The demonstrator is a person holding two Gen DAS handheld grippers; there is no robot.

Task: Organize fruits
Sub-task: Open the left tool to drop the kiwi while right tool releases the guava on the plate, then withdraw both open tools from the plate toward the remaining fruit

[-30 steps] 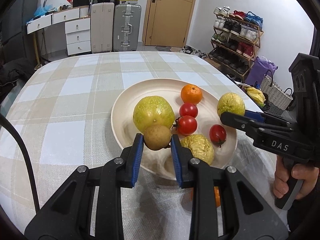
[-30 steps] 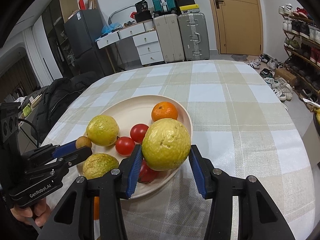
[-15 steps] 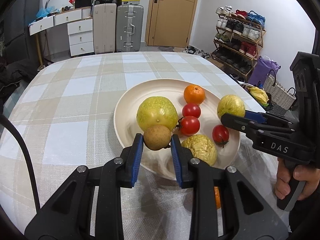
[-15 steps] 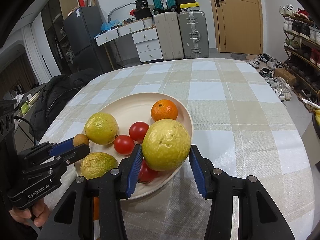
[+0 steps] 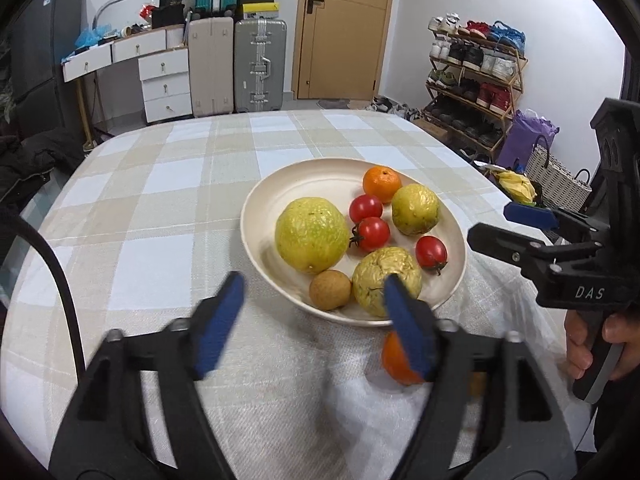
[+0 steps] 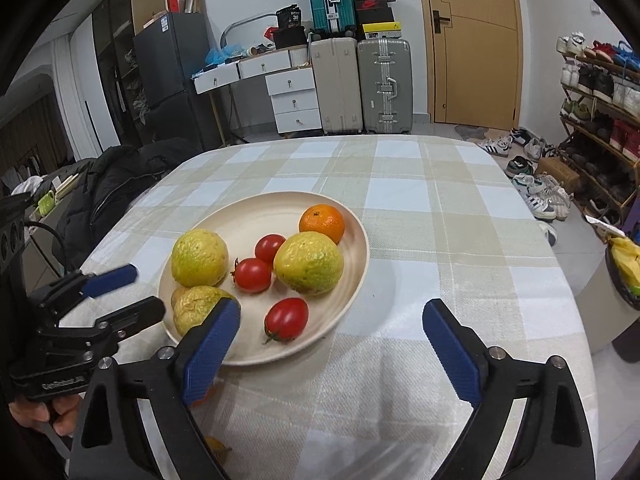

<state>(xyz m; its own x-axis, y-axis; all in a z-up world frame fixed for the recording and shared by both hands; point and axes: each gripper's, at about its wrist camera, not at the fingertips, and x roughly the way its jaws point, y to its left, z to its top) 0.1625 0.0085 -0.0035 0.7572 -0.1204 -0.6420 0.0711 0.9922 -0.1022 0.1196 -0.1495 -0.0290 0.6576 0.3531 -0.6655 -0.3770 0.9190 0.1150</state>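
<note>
On plate (image 5: 256, 236) — fruits beyond both hand-held grippers, jaws opening, empty.

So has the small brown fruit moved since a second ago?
Yes. The small brown fruit has left the left gripper, whose jaws are opening, and now lies on the plate near its front rim.

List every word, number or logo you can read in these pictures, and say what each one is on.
"DAS": white letters on the side of the right hand-held gripper, left wrist view.
"36": on the black bag on the white drawer desk, right wrist view.
Swoosh logo, no words: on the dark shoe boxes above the suitcases.
Too blurred to read: print on the left hand-held gripper, the fridge sticker, the yellow box label.
</note>
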